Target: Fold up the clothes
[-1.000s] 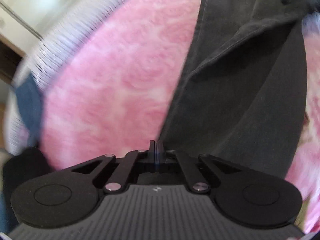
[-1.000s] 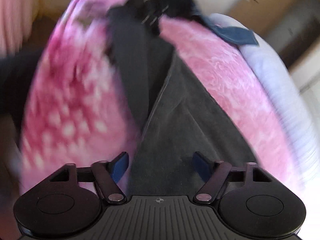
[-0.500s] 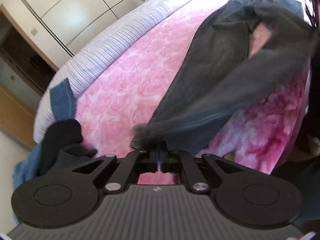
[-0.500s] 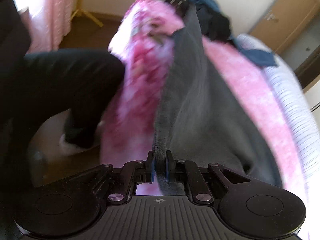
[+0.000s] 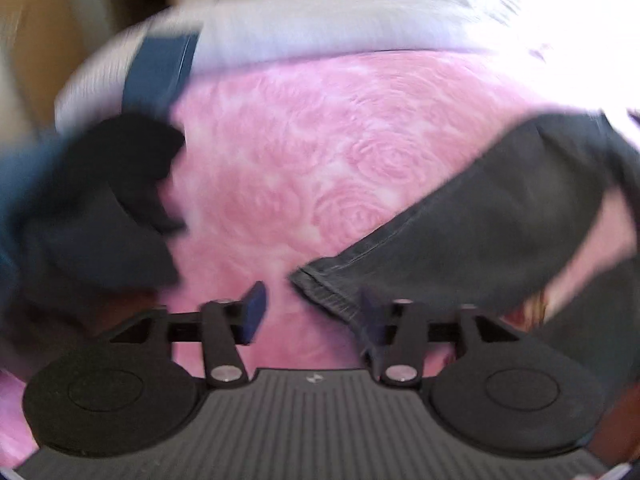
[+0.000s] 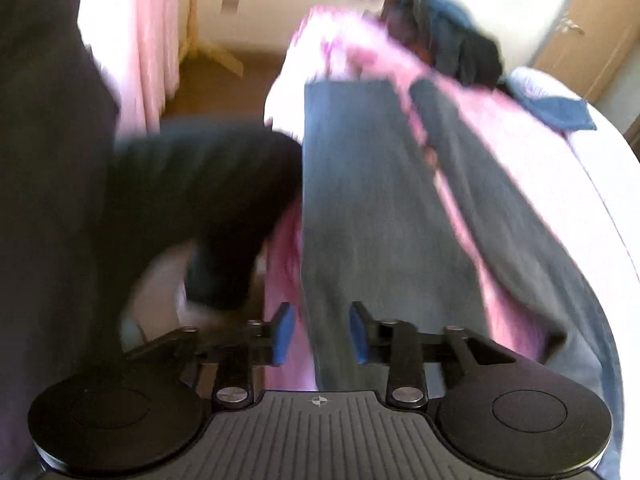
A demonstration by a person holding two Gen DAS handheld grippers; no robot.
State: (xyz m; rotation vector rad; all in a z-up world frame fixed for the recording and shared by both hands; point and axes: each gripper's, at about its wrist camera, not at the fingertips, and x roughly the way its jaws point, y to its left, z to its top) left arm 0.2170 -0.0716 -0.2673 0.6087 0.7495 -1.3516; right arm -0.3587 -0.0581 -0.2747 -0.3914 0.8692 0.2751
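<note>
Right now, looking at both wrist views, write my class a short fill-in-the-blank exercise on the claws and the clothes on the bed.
1. The left claw is ____, its fingers apart.
2. The grey trousers lie spread on a blanket coloured ____.
3. The right claw is open, and the trouser fabric runs ____ its two blue pads.
4. In the left wrist view, the trouser hem lies nearest the pad on the ____ of the picture.

Missing words: open; pink; between; right
</note>
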